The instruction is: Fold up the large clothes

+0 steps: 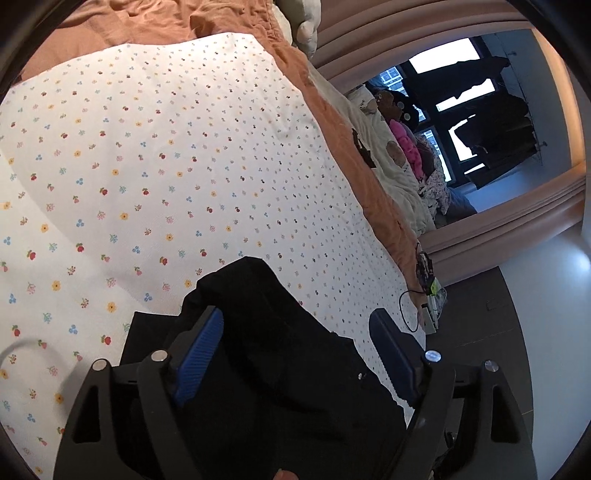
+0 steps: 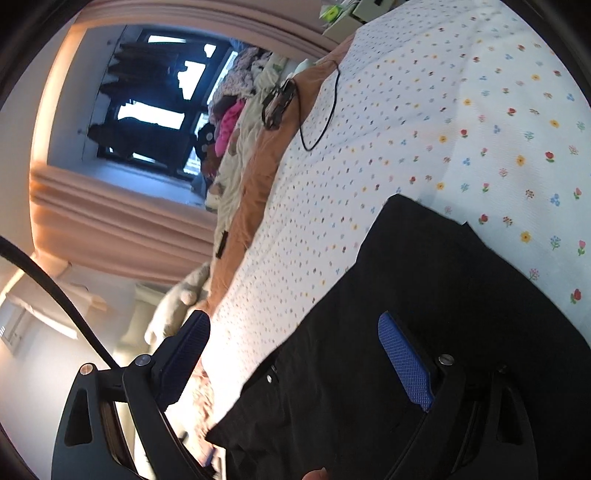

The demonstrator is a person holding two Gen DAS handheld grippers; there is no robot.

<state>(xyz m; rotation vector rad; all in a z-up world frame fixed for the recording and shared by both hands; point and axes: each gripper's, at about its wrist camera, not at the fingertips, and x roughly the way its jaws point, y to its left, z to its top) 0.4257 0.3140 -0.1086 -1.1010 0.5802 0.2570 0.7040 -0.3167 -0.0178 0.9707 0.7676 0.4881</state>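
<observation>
Black garment [image 1: 280,354] lies on the bed's floral sheet [image 1: 155,155], spreading beneath and ahead of both sets of jaws. Left gripper [image 1: 295,354] and right gripper [image 2: 295,362] each stand released, 2 blue pads [image 1: 199,354] spread apart, grasping nothing.

Both close above bed [image 1: 184,147], seemingly tilted

This place is a home bedroom. A bed [image 1: 184,147] carries a white flowered sheet [image 2: 461,110] over an orange blanket [image 1: 122,26], soft toys [image 1: 399,140] lie beside it, and pink curtains [image 2: 110,221] frame a window [image 1: 461,110].
</observation>
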